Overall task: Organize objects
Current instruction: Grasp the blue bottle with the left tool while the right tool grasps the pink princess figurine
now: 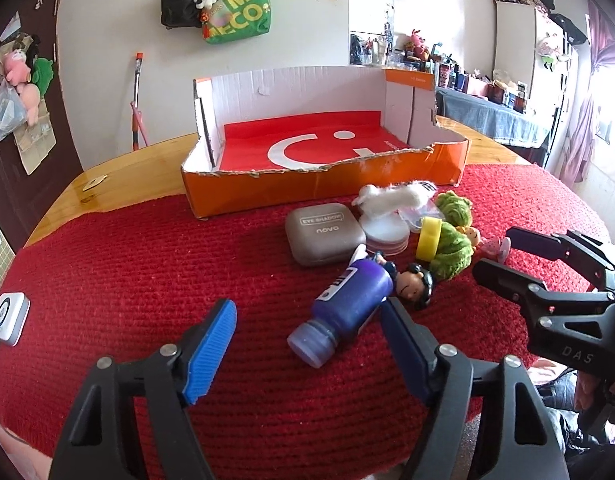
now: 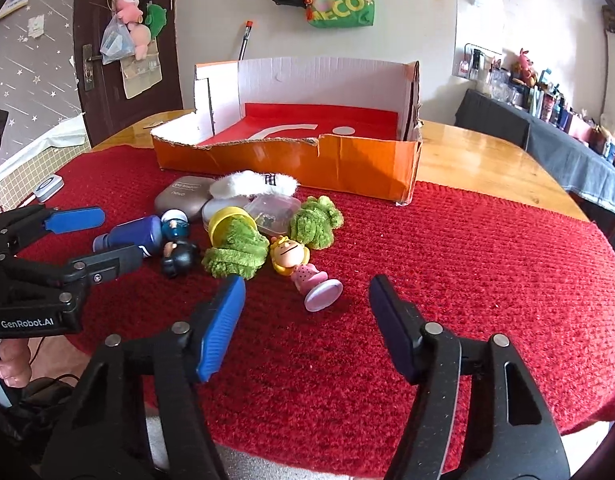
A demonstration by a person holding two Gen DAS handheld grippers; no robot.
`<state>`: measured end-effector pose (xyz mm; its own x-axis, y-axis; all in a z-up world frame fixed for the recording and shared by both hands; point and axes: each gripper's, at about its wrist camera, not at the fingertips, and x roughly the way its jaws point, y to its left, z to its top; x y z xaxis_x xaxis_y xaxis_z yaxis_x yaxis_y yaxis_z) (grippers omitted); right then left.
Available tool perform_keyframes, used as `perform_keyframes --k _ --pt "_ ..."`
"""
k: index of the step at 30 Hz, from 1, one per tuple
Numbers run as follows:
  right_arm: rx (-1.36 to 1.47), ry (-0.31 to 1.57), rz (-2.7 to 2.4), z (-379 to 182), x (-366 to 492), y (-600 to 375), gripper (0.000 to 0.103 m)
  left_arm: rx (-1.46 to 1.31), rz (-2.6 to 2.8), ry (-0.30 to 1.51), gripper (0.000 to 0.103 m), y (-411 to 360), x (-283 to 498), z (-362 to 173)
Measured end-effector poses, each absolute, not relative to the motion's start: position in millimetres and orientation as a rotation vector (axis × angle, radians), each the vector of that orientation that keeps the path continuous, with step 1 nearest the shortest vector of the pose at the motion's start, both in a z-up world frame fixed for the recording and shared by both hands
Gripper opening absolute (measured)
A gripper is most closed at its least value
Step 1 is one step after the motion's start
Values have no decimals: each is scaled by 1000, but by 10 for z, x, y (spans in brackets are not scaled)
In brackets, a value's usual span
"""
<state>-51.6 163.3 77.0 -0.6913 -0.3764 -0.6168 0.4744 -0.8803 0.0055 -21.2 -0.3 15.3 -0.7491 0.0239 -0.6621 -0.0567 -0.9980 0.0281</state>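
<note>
Red knitted mat (image 1: 147,264) covers the wooden bench (image 2: 479,164), w/ a torn orange cardboard box (image 1: 319,188) at the back, nothing in it yet. Clutter sits in a heap just in front of the box: grey eye-shadow case (image 1: 323,238), purple plastic bottle (image 1: 347,304) lying on its side, dark-haired toy figure (image 1: 417,284) touching it, green fuzzy bundle w/ yellow ring (image 1: 447,246), white fluffy piece (image 1: 391,196), blonde doll in pink dress (image 2: 295,264).

Left tongs (image 1: 307,336) spread, nothing pinched; bottle cap end lies btwn the blue pads, pads not pressing. Right tongs (image 2: 307,316) also spread & empty, doll's round base just ahead of the gap.

Prob. step: grab bottle w/ left. Advice: go lower & further fwd so the pads land on the wide body, not the narrow cap, which could roll or pivot. Square up across its width, avoid nudging the figure. Right can take the doll by the torso, then both go into the box
</note>
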Motion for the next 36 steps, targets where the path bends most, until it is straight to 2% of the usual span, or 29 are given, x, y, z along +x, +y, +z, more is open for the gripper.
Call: perform_keyframes --k 8,10,12,14,16,17,21,36 --pt "885 189 -2515 734 -611 1635 52 -1115 2874 69 72 5 -278 82" --pt "886 188 -2515 732 -628 1638 41 -1113 2872 67 66 13 -278 83" --pt "884 176 -2502 733 -632 1648 34 -1108 2860 70 55 32 -278 86" --pt "884 185 -2499 736 -621 1639 33 -1096 2853 97 48 76 -268 92" --pt "876 205 -2495 736 -599 1627 23 -1086 2844 120 39 118 -252 96" --pt "873 198 -2488 739 -589 1633 23 -1084 2839 124 33 131 -244 99" --pt "867 178 -2479 753 -549 1642 20 -1082 2842 123 32 148 -228 108" --pt "788 142 -2457 1002 -456 1604 20 -1057 2846 54 30 65 -213 273"
